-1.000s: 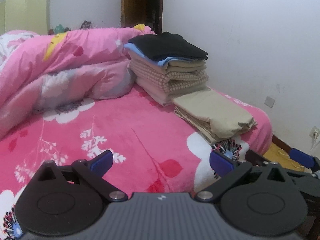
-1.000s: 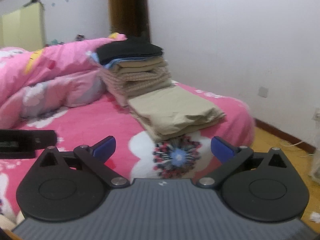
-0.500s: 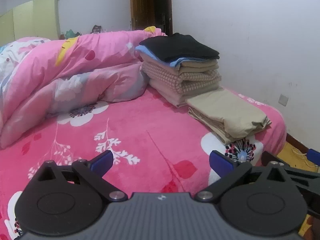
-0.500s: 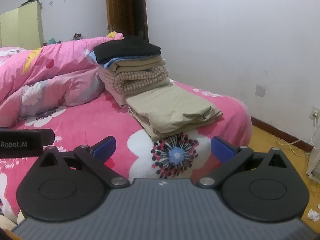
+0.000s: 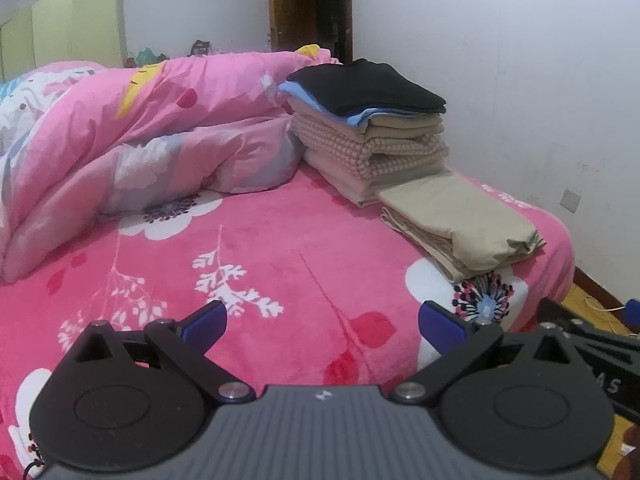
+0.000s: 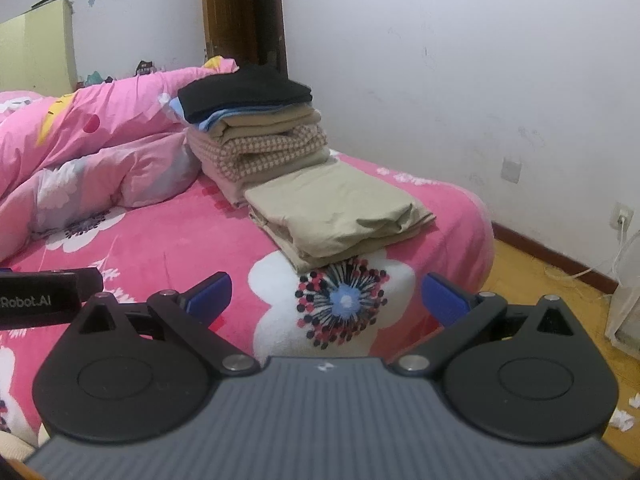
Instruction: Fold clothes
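Both tongs, left [image 5: 320, 322] and right [image 6: 325, 295], hang empty with jaws spread above the bed [image 5: 280, 256]. No unfolded garment shows; the beige folded piece [image 6: 336, 212] likely belongs on the stack [image 6: 256, 128] behind it, so grip its near edge on both sides and lift level.

A home bedroom. A bed [image 5: 280, 264] under a pink floral cover fills the room, with a rumpled pink duvet [image 5: 152, 128] and a stack of folded clothes [image 5: 368, 128] against a scuffed white wall [image 6: 460, 72]. A yellow wardrobe [image 5: 72, 36], a brown door [image 6: 244, 16] and a wall socket [image 6: 622, 216] above the wooden floor [image 6: 540, 276] complete the domestic setting.
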The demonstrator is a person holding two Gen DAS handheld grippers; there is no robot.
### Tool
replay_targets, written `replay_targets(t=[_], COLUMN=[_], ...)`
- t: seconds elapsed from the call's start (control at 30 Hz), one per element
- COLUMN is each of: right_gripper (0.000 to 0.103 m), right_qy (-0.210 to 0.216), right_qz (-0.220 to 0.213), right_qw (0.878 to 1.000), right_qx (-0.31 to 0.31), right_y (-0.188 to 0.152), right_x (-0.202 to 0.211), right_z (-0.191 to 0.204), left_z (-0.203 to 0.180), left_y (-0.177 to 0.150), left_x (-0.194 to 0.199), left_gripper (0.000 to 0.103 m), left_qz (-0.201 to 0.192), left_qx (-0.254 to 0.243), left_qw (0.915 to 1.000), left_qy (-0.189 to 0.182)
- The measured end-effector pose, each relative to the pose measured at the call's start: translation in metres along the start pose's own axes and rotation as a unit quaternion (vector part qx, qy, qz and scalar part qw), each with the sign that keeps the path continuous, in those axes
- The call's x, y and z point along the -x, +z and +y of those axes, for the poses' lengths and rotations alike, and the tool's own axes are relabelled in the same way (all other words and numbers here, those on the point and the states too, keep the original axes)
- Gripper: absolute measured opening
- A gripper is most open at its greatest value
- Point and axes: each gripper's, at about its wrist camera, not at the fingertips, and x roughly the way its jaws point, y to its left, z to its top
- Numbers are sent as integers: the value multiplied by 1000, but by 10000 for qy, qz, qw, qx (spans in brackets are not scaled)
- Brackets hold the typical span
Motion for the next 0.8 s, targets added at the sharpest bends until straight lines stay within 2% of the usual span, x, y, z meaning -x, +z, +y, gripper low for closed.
replay_targets(t=[0.1, 0.47, 0.8], right_gripper=[102, 102, 102], right_qy=[-167, -552, -636], right_qz=[-145, -128, -68], right_qw=[9996, 9967, 9970], right_qx=[150, 581, 430], right_y=[0, 1, 3], right_x=[3, 1, 5], right_z=[3, 14, 8], left_z=[2, 0, -12], left_y=[0, -4, -13], left_x=[0, 0, -1], left_gripper=[102, 102, 103], left_qz=[-16, -48, 75], left_qx=[44, 16, -28], left_qw=[10000, 9999, 9991], left_qy=[12, -106, -423])
